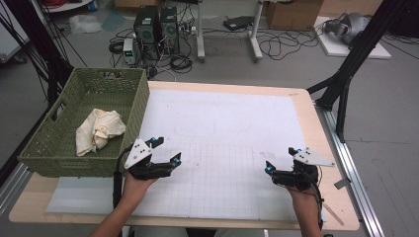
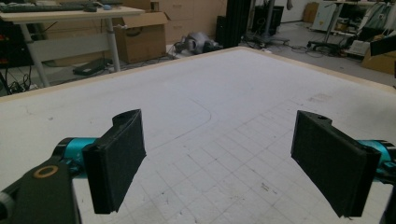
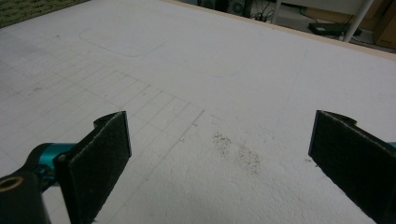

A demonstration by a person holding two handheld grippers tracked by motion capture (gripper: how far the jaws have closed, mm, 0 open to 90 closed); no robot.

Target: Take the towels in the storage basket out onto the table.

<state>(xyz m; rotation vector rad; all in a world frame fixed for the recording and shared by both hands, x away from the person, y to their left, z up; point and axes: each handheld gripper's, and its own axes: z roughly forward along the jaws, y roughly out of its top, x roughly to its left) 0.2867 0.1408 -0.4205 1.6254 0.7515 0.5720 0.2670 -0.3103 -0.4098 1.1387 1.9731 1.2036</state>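
Observation:
A cream cloth [image 1: 99, 129] lies crumpled in the green woven basket [image 1: 59, 143] at the table's left side. My left gripper [image 1: 166, 149] hovers over the white mat [image 1: 222, 148] just right of the basket, jaws wide apart with nothing between them [image 2: 219, 161]. Near the right front of the mat, my right gripper [image 1: 280, 159] is open too, its black pads [image 3: 100, 158] standing apart over bare mat [image 3: 219, 158].
The mat carries a faint grid and a dark smudge [image 3: 236, 151]. A wooden table edge [image 1: 321, 128] frames it. Beyond the table stand computer towers [image 1: 155, 27], cables, a desk leg [image 1: 254, 29] and black stand legs [image 1: 346, 79].

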